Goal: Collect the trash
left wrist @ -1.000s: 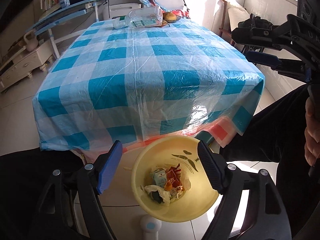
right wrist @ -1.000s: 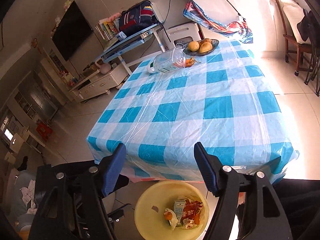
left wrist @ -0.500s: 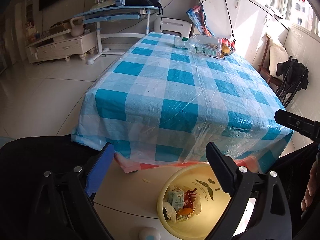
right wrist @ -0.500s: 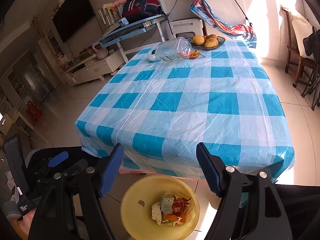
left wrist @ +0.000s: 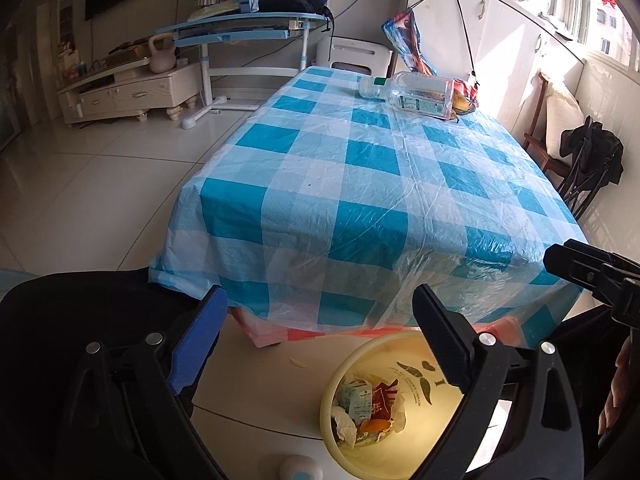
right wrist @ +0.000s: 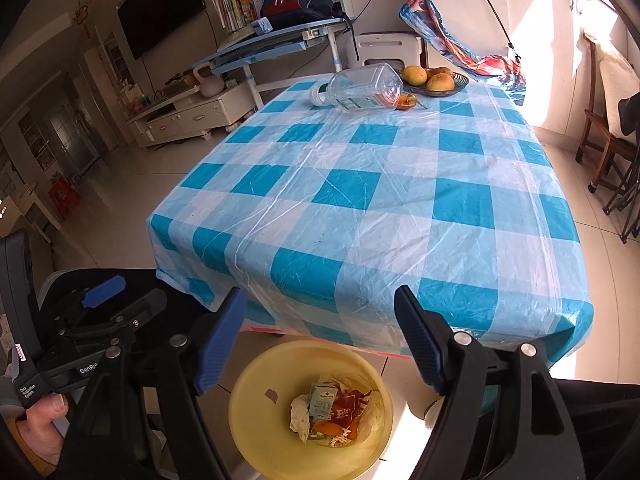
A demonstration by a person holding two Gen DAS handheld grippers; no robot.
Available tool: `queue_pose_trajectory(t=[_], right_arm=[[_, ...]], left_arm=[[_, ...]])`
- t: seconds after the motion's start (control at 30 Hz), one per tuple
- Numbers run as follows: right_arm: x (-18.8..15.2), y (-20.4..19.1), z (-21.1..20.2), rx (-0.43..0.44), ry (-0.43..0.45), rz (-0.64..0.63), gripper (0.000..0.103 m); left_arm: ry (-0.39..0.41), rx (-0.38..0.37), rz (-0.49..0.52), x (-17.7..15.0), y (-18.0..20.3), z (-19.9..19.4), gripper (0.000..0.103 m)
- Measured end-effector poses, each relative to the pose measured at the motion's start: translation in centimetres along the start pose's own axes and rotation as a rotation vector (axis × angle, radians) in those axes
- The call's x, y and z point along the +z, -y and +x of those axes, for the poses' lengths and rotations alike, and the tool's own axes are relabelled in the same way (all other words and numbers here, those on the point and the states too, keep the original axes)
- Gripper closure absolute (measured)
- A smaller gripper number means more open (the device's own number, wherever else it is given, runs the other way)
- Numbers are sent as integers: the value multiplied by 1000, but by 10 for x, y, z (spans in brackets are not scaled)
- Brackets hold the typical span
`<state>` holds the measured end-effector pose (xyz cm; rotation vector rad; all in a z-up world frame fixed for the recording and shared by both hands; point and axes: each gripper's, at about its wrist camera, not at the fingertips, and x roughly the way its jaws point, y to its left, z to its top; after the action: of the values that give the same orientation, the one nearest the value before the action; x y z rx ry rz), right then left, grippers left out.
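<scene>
A yellow bin [left wrist: 372, 454] [right wrist: 260, 412] stands on the floor at the table's near edge. In it lie a small carton [left wrist: 360, 400] [right wrist: 322, 400], a red wrapper [right wrist: 348, 404], orange peel [right wrist: 326, 426] and white tissue [right wrist: 300, 412]. My left gripper [left wrist: 320, 292] hangs open above and left of the bin, nothing between its fingers. My right gripper [right wrist: 320, 291] is open and empty straight over the bin. At the table's far end a clear plastic bottle [left wrist: 416, 94] [right wrist: 356, 88] lies on its side, with a scrap of orange peel [right wrist: 406, 101] beside it.
A checked blue and white cloth under clear plastic covers the table [right wrist: 360, 200]. A fruit bowl [right wrist: 434, 78] sits behind the bottle. A chair with a black garment [left wrist: 592, 156] stands to the right. A blue desk [left wrist: 248, 28] and a white cabinet [left wrist: 128, 92] are beyond, and a hand [right wrist: 44, 420] grips the left tool.
The left view has swung and rolled, so the bin has slid from between the fingers to the lower right. Both grippers' jaws stand a little wider. The right view rolled slightly.
</scene>
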<state>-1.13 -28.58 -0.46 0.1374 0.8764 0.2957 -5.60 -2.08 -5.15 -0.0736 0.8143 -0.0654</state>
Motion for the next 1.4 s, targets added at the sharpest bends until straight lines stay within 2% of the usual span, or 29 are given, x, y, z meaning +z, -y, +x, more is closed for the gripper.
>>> queue_pose_trajectory(t=[0.6, 0.73, 0.9, 1.1, 1.23, 1.4], right_arm=[[0, -12, 6, 23, -23, -47, 27], [13, -17, 6, 49, -22, -76, 27], [52, -16, 4, 36, 2, -170, 26], [129, 0, 20, -3, 14, -247, 23], [175, 2, 56, -53, -27, -331, 23], [212, -13, 121, -135, -125, -532, 23]], left_arm=[[17, 18, -23, 1, -5, -1, 12], [25, 18, -32, -1, -4, -4, 12], [34, 3, -9, -1, 1, -6, 12], [40, -22, 21, 0, 13, -4, 12], [32, -38, 18, 2, 15, -1, 12], [-11, -59, -31, 7, 7, 12, 11]])
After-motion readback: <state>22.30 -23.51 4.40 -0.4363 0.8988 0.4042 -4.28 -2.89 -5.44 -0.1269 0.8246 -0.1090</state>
